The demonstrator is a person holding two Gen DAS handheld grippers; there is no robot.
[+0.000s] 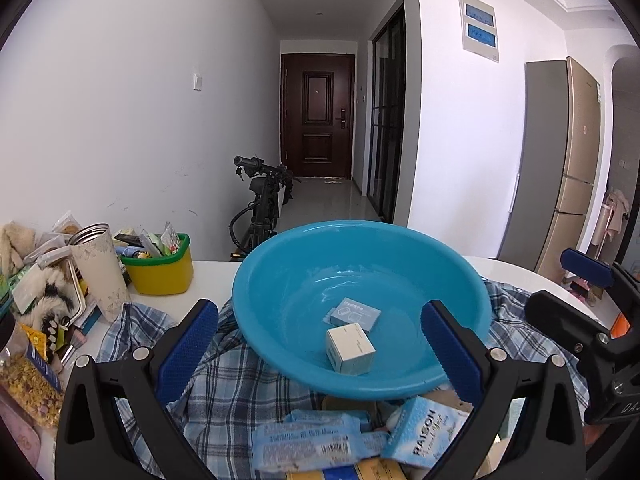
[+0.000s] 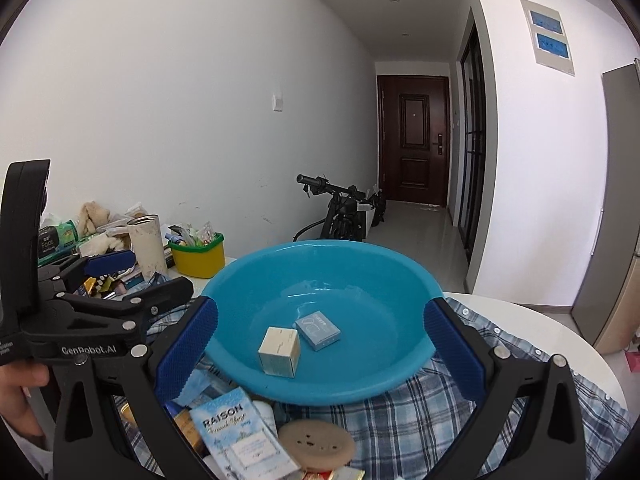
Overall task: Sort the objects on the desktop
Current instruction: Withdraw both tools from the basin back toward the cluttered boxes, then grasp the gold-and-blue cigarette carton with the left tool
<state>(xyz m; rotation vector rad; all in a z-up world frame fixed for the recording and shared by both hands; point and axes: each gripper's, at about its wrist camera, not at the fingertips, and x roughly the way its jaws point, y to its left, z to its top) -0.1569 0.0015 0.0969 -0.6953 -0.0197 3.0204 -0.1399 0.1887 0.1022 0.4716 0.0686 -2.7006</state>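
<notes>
Your right gripper [image 2: 320,344] is spread wide and empty; the pale blue RAISON carton [image 2: 244,436] lies at seven o'clock below it, long axis toward the round blue plastic basin [image 2: 320,392], nearer this hand

Bright, even daylight, both views. Strong fisheye bending, dark vignette in corners. Soft glare streaks on glossy blue plastic basin [image 1: 280,280] interior. Faint shadows beneath. Glossy pale hallway floor [image 1: 332,200] reflects light. Focus sharp, no motion blur.

White walls [image 1: 120,100] flank a hallway ending at a dark door [image 1: 317,114].
</notes>
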